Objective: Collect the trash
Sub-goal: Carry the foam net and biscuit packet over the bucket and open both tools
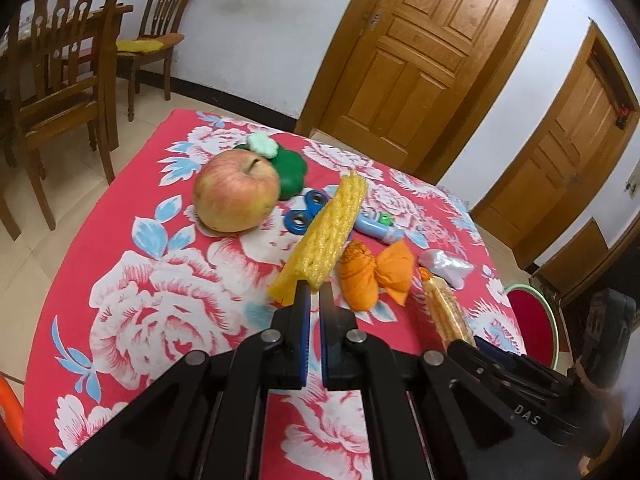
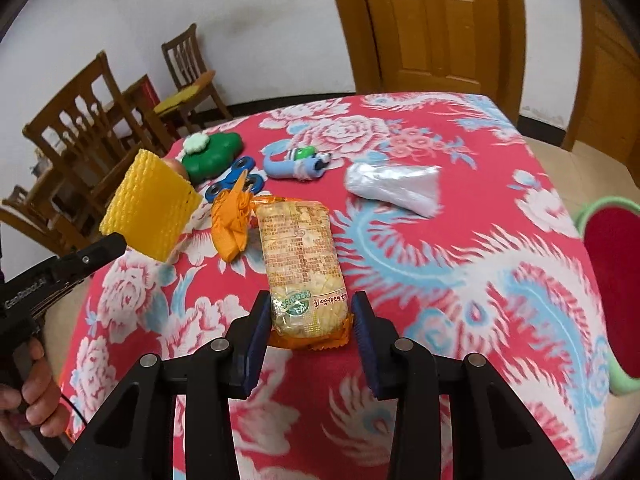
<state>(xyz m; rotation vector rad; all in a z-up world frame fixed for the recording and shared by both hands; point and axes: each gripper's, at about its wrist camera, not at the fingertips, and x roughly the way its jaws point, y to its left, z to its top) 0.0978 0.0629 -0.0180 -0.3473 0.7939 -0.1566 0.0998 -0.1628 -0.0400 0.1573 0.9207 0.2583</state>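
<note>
My left claw (image 1: 314, 289) is clamped on a yellow foam net sleeve (image 1: 325, 232), lifted above the floral worktop (image 1: 160, 280). My right claw (image 2: 310, 312) straddles the near end of a snack packet (image 2: 300, 256); whether its pads press I cannot tell.

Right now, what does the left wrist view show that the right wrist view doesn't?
Only the left wrist view shows the whole apple and a second door. Only the right wrist view shows the hand holding the left gripper, and the snack pack's printed face between the right gripper's fingers. Both show the yellow foam net in the left gripper, the orange wrapper, spinner, clear bag and red bin.
</note>
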